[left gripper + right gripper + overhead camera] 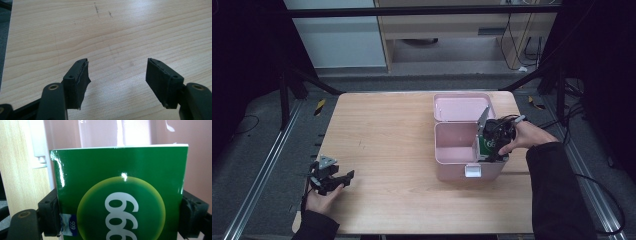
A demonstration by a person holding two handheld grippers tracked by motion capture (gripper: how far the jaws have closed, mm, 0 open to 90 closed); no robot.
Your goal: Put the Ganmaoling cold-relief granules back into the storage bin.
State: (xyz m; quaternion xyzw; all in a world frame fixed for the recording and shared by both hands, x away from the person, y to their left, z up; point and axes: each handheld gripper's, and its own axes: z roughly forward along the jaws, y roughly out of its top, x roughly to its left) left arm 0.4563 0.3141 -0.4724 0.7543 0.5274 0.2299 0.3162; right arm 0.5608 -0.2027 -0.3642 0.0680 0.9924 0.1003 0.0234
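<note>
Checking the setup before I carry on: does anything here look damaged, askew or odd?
One thing: the left gripper has a frayed, torn pad on one jaw. Otherwise the green box sits squarely between the right gripper's jaws inside the open pink case.

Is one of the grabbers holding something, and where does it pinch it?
The right gripper holds a green box by its two side edges, inside the pink case. The left gripper holds nothing.
</note>
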